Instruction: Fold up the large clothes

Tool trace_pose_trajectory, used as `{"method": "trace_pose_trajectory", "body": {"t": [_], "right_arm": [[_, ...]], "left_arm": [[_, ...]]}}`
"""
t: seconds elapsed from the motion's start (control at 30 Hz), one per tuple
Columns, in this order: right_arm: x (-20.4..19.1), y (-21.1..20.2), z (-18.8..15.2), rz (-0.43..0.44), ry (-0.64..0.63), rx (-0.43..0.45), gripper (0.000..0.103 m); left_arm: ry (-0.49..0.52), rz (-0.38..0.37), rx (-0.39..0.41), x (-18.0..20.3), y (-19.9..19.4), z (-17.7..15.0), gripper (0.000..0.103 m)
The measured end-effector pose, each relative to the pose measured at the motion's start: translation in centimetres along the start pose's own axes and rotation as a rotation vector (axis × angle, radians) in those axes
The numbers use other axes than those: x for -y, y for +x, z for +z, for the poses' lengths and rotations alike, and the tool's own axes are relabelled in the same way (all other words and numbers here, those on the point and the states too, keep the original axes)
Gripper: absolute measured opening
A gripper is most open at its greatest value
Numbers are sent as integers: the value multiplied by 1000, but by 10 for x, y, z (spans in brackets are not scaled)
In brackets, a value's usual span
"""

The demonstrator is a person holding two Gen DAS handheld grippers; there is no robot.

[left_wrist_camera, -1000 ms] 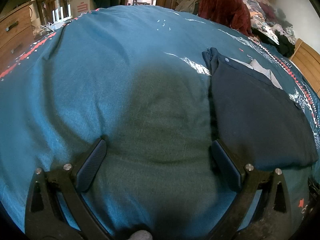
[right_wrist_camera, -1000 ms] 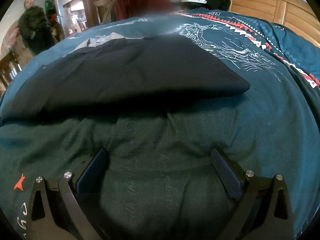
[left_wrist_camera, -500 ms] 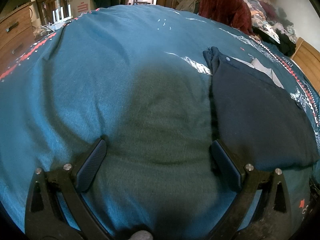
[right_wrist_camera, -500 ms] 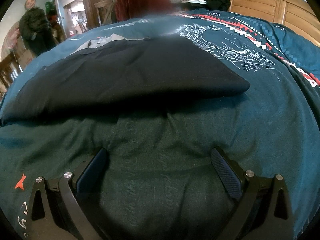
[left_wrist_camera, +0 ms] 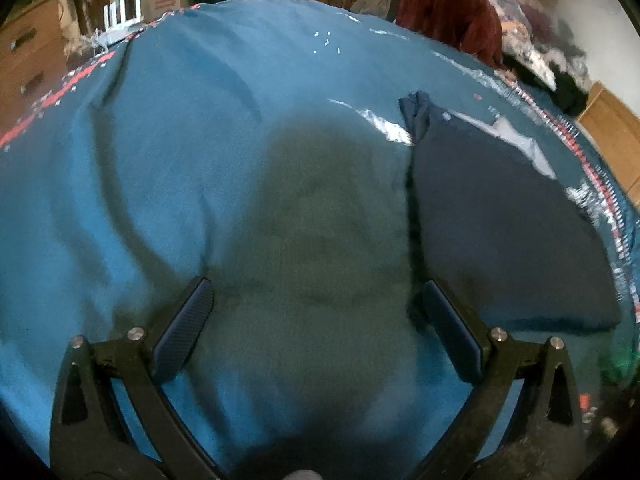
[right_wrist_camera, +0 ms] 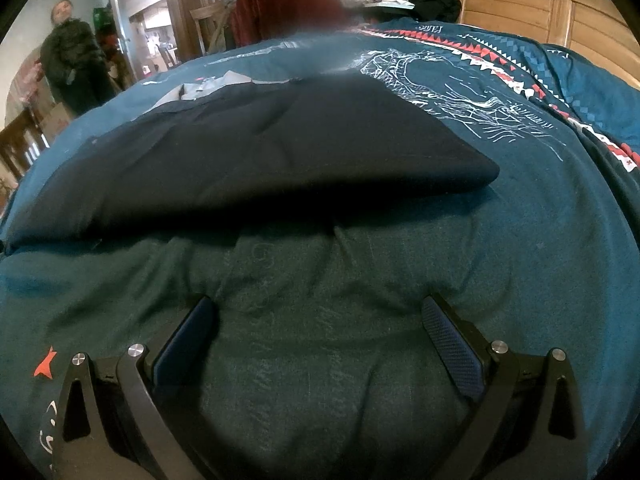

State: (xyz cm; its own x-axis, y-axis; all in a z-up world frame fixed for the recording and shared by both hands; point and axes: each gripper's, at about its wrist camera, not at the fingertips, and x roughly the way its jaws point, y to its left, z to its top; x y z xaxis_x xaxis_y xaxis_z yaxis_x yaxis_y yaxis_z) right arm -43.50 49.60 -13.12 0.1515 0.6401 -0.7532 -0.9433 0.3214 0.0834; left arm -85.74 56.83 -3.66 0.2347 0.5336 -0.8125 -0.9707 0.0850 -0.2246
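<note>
A dark navy garment (left_wrist_camera: 504, 232) lies folded flat on the teal bedspread (left_wrist_camera: 192, 152), at the right of the left wrist view. A grey collar part (left_wrist_camera: 528, 144) shows at its far end. My left gripper (left_wrist_camera: 316, 300) stands open just left of the garment's near edge, nothing between its fingers. In the right wrist view the same navy garment (right_wrist_camera: 280, 152) stretches across the middle, its folded edge facing me. My right gripper (right_wrist_camera: 320, 320) is open over the bedspread (right_wrist_camera: 540, 240), a short way in front of that edge, holding nothing.
A heap of clothes with a dark red item (left_wrist_camera: 452, 20) lies at the far end of the bed. A wooden headboard (right_wrist_camera: 540, 12) stands on the right. A person in a dark jacket (right_wrist_camera: 74, 68) stands beyond the bed, near chairs and a wooden dresser (left_wrist_camera: 28, 56).
The left wrist view has shifted a little and blurred, so the left gripper is moving slightly. The right gripper and the garment stay as they were.
</note>
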Motion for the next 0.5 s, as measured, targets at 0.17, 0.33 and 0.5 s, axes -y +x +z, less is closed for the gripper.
{"method": "trace_pose_trajectory", "body": {"t": [0.17,0.33,0.5], "right_arm": [[-1,0,0,0,-2,4,103],[-1,0,-1,0,-5,5,103],[-2,0,0,0,-5,5,103]], "left_arm": [[-54,-85,40,5,-34,-30,90],[-72,-314,-26,43,-22,-33,78],[-300,-382,-29,29,17,-17,77]]}}
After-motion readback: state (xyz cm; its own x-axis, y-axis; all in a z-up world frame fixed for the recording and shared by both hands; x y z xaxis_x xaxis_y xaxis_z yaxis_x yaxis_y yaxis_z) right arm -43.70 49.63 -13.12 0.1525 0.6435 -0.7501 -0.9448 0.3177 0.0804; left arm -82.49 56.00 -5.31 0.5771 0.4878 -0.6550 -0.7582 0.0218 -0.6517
